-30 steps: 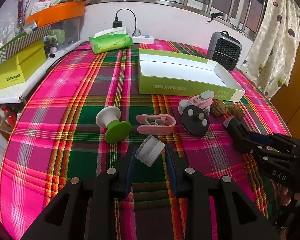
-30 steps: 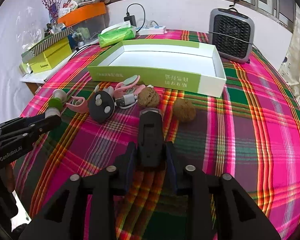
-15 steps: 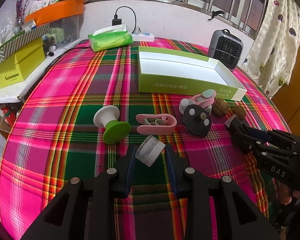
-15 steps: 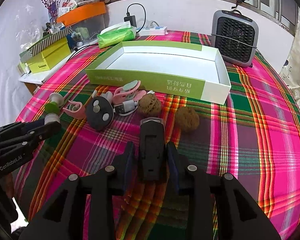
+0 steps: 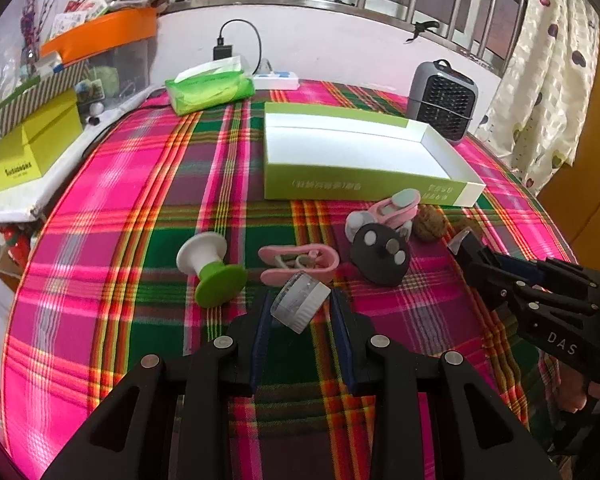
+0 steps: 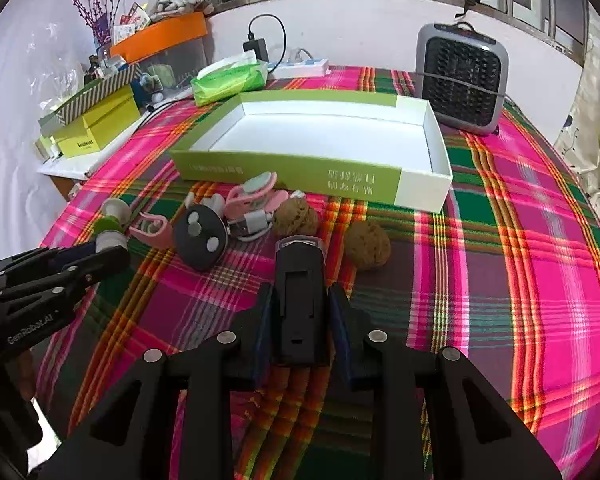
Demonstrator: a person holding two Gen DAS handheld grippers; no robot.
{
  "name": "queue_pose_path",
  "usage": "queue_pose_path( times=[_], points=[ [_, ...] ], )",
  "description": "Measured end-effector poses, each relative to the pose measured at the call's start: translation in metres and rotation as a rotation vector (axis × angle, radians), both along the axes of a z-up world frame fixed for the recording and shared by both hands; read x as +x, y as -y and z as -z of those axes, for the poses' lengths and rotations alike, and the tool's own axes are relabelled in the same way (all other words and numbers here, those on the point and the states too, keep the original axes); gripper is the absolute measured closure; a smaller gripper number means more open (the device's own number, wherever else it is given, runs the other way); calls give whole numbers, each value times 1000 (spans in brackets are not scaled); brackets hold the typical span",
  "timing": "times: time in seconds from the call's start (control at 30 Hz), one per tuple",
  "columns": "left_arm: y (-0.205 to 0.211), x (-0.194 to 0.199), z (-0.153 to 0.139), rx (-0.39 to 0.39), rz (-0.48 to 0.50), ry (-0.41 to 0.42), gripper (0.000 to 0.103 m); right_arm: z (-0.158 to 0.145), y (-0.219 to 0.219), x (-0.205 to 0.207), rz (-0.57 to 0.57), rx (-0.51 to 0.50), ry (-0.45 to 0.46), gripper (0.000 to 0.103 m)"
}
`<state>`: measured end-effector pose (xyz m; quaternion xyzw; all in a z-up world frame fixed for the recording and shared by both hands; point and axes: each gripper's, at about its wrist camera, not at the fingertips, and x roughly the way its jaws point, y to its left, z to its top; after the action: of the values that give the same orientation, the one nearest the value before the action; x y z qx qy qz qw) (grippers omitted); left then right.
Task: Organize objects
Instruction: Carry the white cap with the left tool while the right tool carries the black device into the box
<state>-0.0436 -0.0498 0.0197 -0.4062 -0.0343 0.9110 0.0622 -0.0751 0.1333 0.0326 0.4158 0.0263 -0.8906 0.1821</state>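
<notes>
left gripper [image 5: 300, 312] clamps a clear jar [image 5: 299, 307]; right gripper [image 6: 300, 316] closing on black light [image 6: 299, 292], walnuts [image 6: 367, 243] before green box [image 6: 312, 176].

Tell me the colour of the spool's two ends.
The spool: one end white, the other green; clearest in the left wrist view.

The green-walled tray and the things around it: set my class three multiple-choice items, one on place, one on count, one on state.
1. Where do the two walnuts lie?
A. in the tray
B. on the cloth before the tray
C. on the heater

2. How many things lie in the tray?
A. none
B. two
C. four

3. What sits between the right gripper pads?
A. a walnut
B. a pink clip
C. a black light

Answers: 1 B, both rest on the plaid cloth; 2 A, its white floor is bare; 3 C, the closing jaws flank it.
</notes>
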Motion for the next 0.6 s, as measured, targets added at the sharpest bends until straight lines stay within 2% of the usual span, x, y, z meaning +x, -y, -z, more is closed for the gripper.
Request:
queue_pose_path(
  times=[0.27, 0.6],
  points=[
    [-6, -18, -16, 2, 44, -16, 75, -23, -2, -10, 7, -21, -29, 74],
    [-14, -67, -35, 32, 107, -26, 75, -43, -7, -46, 44, -30, -48, 74]
  ],
)
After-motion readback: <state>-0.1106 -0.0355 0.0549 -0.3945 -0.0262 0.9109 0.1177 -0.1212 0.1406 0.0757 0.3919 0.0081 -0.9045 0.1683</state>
